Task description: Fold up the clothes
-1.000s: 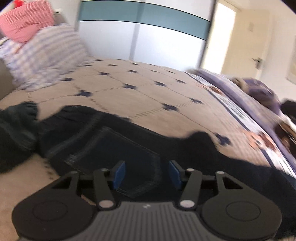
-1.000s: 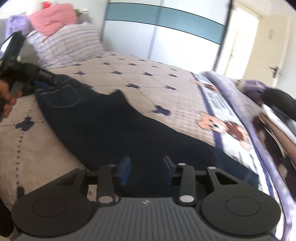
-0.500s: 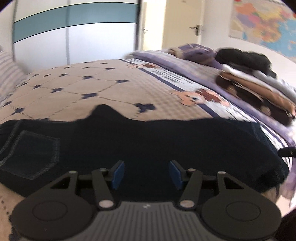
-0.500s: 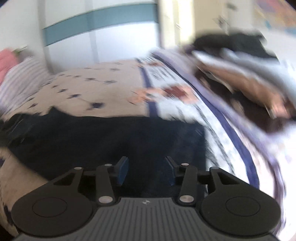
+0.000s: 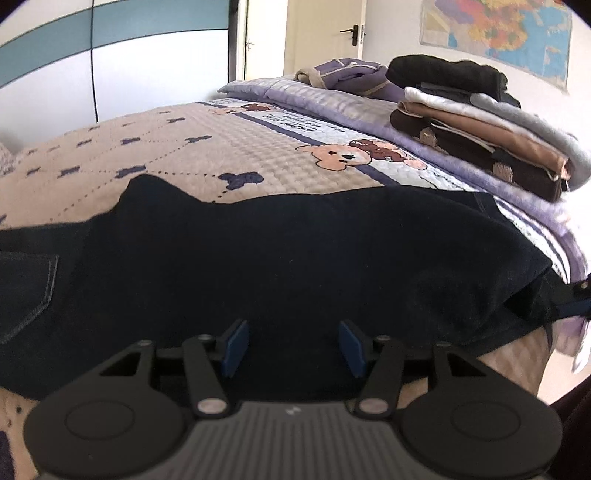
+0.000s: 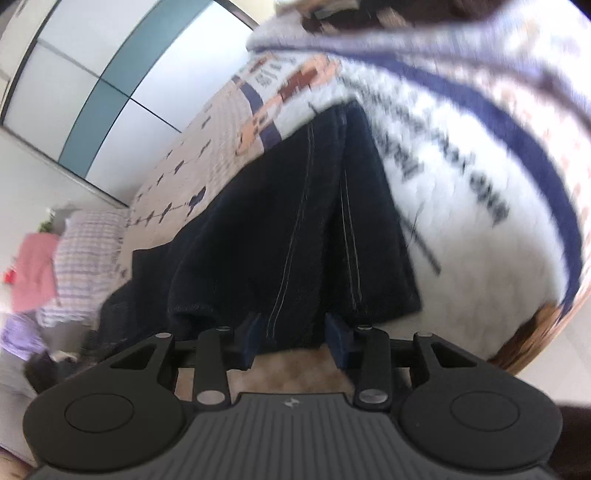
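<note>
Dark jeans (image 5: 295, 258) lie spread flat across the bed (image 5: 221, 147). The left tongs (image 5: 293, 345) hover over them, apart and empty. The right tongs (image 6: 295, 341) are closing at the hem of a leg, pads not pressing it.

sunlit bedroom, quilted bed (image 5: 258, 162), white-and-teal wardrobe (image 5: 110, 55), cream door (image 5: 325, 37), wall map (image 5: 498, 33)

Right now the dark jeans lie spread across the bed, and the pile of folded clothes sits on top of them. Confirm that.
Not quite. The dark jeans do lie spread across the bed, but the pile of folded clothes sits apart from them, on the purple blanket at the bed's far side. The left wrist view shows this.
</note>
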### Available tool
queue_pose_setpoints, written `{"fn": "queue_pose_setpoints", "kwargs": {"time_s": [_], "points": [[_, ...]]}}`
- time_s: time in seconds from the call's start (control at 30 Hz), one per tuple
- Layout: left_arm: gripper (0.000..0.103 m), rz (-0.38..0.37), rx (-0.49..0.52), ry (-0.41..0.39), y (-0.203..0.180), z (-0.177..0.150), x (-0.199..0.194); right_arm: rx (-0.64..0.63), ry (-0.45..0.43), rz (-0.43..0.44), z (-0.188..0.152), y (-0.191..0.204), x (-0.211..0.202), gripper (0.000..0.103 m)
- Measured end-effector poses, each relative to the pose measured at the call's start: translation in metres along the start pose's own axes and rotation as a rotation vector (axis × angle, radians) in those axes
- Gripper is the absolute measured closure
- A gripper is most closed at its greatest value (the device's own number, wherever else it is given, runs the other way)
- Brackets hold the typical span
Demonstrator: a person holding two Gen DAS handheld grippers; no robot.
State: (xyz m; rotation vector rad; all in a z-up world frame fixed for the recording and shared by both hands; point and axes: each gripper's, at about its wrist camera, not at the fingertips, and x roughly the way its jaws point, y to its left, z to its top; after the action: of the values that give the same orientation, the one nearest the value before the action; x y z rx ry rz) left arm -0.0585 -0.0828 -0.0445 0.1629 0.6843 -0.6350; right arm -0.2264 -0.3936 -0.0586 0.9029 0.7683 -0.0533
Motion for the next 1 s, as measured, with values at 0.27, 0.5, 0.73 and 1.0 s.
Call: {"fn": "queue_pose_setpoints", "kwargs": {"time_s": [0.27, 0.5, 0.73, 1.0], "points": [[0.046, -0.013, 0.006, -0.004, 0.0, 0.0, -0.003, -0.038, -0.048, -0.075, 0.005, 0.019, -0.007, 0.092], [0.045, -0.026, 0.009, 0.006, 0.001, 0.001, -0.006, -0.145, -0.188, -0.234, 0.015, 0.027, -0.05, 0.098], [0.042, -0.035, 0.019, 0.009, 0.004, 0.003, -0.013, -0.188, -0.124, -0.302, 0.021, 0.024, -0.035, 0.09], [0.042, -0.042, 0.005, -0.003, 0.006, 0.003, -0.015, -0.283, -0.197, -0.294, 0.072, 0.037, -0.004, 0.065]]}}
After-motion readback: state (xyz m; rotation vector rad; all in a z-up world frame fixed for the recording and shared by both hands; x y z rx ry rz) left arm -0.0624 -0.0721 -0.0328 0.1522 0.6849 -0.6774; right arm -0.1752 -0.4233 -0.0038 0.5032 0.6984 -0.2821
